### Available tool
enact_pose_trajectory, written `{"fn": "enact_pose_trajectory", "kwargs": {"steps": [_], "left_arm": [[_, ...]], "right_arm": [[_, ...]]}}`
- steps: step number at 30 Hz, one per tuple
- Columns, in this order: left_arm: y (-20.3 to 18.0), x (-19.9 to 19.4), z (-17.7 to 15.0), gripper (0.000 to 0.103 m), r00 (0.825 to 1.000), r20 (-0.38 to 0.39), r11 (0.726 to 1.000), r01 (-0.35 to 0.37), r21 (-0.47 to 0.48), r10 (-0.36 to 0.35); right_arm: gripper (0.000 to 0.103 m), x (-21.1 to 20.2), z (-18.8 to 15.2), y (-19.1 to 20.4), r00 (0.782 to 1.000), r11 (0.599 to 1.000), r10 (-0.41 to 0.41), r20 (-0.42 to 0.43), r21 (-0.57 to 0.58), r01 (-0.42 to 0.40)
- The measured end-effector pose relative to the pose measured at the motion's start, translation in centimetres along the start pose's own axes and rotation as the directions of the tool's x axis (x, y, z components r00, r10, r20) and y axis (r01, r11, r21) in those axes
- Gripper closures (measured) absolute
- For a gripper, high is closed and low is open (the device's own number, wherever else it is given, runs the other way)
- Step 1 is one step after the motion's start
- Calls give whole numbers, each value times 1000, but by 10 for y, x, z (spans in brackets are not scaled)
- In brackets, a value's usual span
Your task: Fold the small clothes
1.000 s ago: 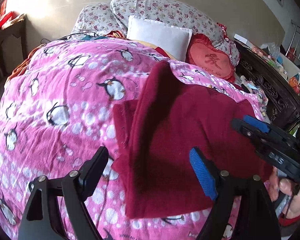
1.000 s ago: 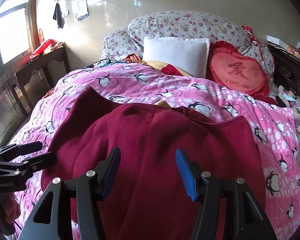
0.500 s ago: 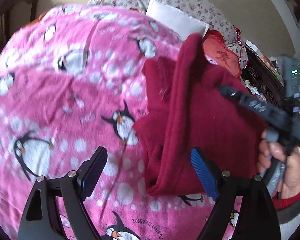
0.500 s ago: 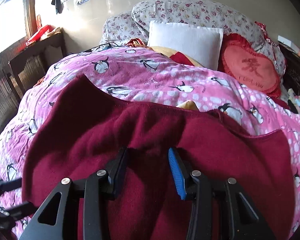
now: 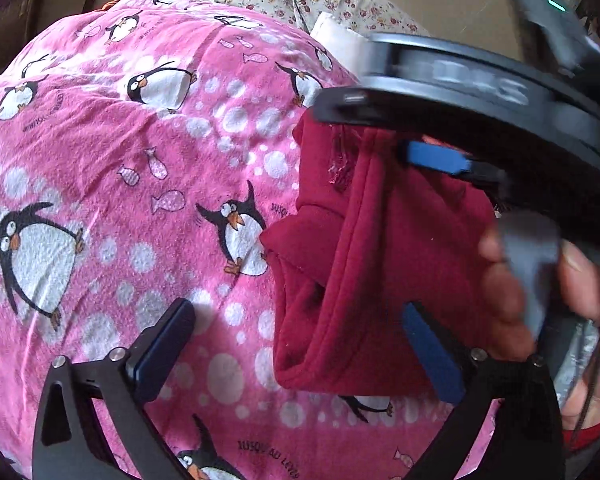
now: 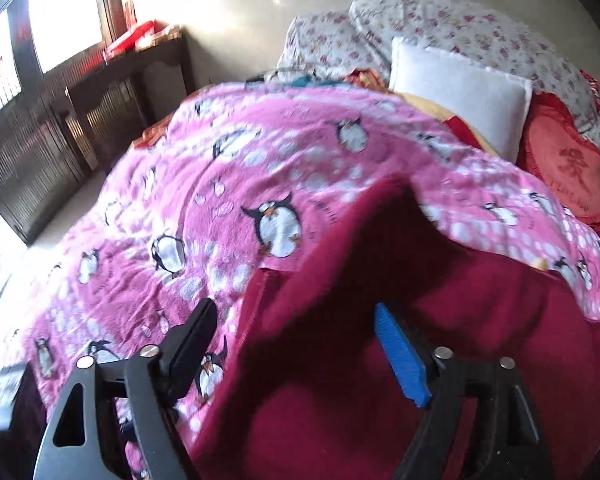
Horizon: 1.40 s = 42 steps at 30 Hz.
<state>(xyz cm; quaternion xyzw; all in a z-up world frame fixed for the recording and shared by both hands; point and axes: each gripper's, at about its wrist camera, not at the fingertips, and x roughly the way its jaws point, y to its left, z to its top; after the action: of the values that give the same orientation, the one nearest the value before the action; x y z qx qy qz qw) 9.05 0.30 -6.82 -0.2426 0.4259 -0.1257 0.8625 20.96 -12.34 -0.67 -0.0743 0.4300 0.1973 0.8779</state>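
A dark red garment (image 5: pixel 364 264) lies on the pink penguin blanket (image 5: pixel 100 160), folded with a thick edge standing up. My left gripper (image 5: pixel 296 344) is open just above the garment's near left edge, its fingers apart and holding nothing. My right gripper (image 6: pixel 296 340) is open over the garment (image 6: pixel 380 360), whose raised fold lies between its fingers. In the left wrist view the right gripper (image 5: pixel 440 120) shows close by at the upper right, over the garment, with the hand holding it.
White pillow (image 6: pixel 460 96), floral pillows (image 6: pixel 440 28) and a red heart cushion (image 6: pixel 568 176) sit at the bed's head. A dark wooden cabinet (image 6: pixel 60 128) stands along the left wall under the windows.
Both grippers moved left and lower over the garment. The right gripper narrowed half a second ago and has opened wide again. The left gripper stayed open.
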Motion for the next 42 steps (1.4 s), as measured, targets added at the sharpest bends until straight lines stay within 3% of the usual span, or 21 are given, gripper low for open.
{"fn": "enact_pose_trajectory", "kwargs": {"steps": [5, 6, 7, 8, 10, 11, 13, 18, 22, 25, 30, 35, 36, 38, 39, 40, 42], "left_arm": [[-2, 5, -1, 0, 1000, 9, 1000, 3, 5, -3], [-3, 6, -2, 0, 1000, 7, 1000, 4, 15, -4], [-6, 7, -2, 4, 1000, 2, 1000, 8, 30, -8], [-8, 6, -3, 31, 1000, -4, 998, 28, 48, -28], [-16, 13, -1, 78, 993, -58, 993, 102, 66, -99], [-20, 13, 0, 79, 990, -85, 990, 123, 73, -117], [-32, -2, -2, 83, 990, -56, 983, 137, 121, -131], [-88, -45, -7, 83, 975, 17, 941, 208, 268, -220], [-152, -51, -20, 83, 960, -11, 887, 264, 380, -281], [-196, -34, -32, 83, 950, -76, 844, 304, 442, -303], [-247, 21, -62, 83, 948, -178, 807, 317, 498, -263], [-263, 43, -79, 82, 956, -230, 773, 285, 566, -184], [-260, 37, -78, 80, 956, -231, 768, 285, 573, -183], [-259, 18, -77, 57, 959, -229, 746, 275, 606, -168], [-251, 5, -71, 51, 967, -200, 734, 251, 632, -158], [-246, -3, -63, 41, 975, -163, 727, 223, 649, -154], [-234, -21, -52, 35, 988, -68, 723, 145, 676, -135]], "right_arm": [[5, 31, 2, 13, 990, 986, -112, -86, -136, 100], [10, 32, 1, 13, 989, 981, -132, -73, -155, 120], [28, 30, -1, 13, 984, 972, -172, -53, -171, 161], [36, 26, -2, 10, 984, 971, -176, -28, -167, 169], [69, 10, -4, 0, 991, 983, -134, 7, -127, 134], [70, 2, -5, -4, 994, 988, -108, 18, -113, 110], [75, -21, -7, -15, 997, 995, -50, 53, -83, 54], [79, -105, -10, -53, 981, 999, -13, 192, -33, 20], [80, -155, -22, -100, 967, 998, -56, 249, 40, 47], [81, -174, -41, -142, 962, 990, -106, 253, 117, 78], [83, -161, -81, -214, 965, 960, -168, 200, 255, 114], [83, -123, -122, -266, 981, 916, -133, 139, 394, 69], [81, -124, -126, -274, 982, 902, -95, 164, 432, 15], [68, -140, -132, -287, 977, 873, -98, 190, 487, -7], [61, -151, -134, -289, 972, 867, -117, 204, 499, 0], [61, -161, -135, -288, 968, 867, -113, 224, 498, -14], [60, -182, -134, -281, 958, 877, -98, 269, 479, -45]]}}
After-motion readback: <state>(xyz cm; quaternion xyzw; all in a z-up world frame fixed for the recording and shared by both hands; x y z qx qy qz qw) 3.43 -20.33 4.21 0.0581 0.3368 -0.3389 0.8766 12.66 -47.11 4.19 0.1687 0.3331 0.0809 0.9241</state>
